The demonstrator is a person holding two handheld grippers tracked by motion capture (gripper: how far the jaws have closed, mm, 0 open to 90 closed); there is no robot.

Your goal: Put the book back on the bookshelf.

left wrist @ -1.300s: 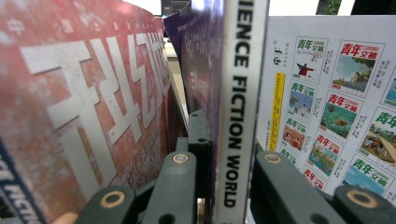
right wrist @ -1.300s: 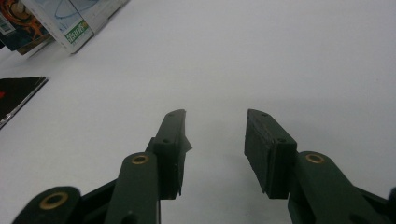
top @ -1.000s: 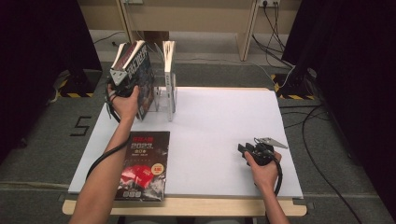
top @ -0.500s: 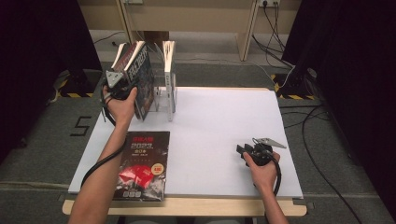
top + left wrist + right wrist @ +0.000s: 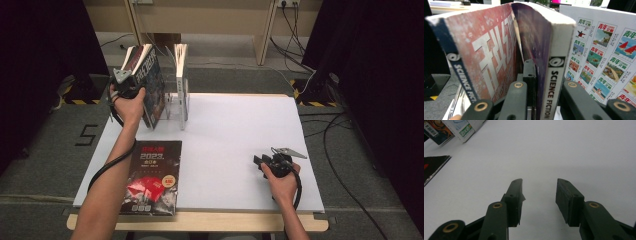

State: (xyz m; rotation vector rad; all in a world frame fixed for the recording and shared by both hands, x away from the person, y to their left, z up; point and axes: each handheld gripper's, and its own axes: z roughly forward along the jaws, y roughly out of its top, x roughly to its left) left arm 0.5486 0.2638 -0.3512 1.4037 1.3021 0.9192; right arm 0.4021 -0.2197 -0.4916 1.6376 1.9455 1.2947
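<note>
Red-and-white magazine, black-and-red magazine, white table.

Red-and-black magazine, probably tilted

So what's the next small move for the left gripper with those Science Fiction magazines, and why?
Probably slide the magazine that the left gripper grips down into the clear rack. It is tilted at the rack's left end, beside another upright magazine, and not seated yet.

Two tools: the left tool and the right tool. Four magazines: two Science Fiction magazines at the left tool, one standing magazine in the clear rack, one flat magazine on the single desk.
</note>
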